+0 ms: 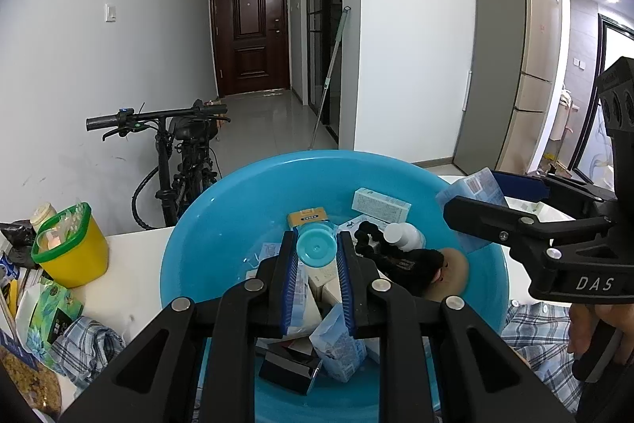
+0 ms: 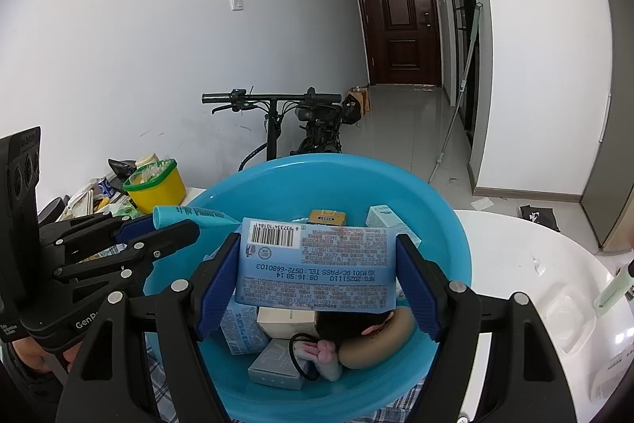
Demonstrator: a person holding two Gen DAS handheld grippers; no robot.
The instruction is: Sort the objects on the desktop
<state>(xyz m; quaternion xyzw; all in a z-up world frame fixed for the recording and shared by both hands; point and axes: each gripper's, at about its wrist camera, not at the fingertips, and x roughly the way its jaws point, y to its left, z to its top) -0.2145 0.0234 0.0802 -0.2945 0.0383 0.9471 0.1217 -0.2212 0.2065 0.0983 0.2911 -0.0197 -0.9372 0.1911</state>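
Observation:
A blue plastic basin [image 1: 222, 224] on the white table holds several small boxes, packets, a white bottle [image 1: 402, 234] and a dark plush toy [image 1: 412, 264]. My left gripper [image 1: 317, 248] is shut on a teal tube, cap [image 1: 316, 247] towards the camera, above the basin. In the right wrist view the tube [image 2: 186, 215] sticks out of the left gripper [image 2: 158, 228]. My right gripper [image 2: 317, 264] is shut on a light blue wipes packet [image 2: 317, 264] with a barcode, held over the basin [image 2: 443, 224]. The right gripper also shows in the left wrist view [image 1: 471, 201].
A yellow tub with a green rim [image 1: 73, 248] stands at the table's left, with snack bags [image 1: 47, 312] and a checked cloth [image 1: 85, 343] beside it. A white tray [image 2: 562, 308] lies right of the basin. A bicycle [image 1: 186, 149] stands behind the table.

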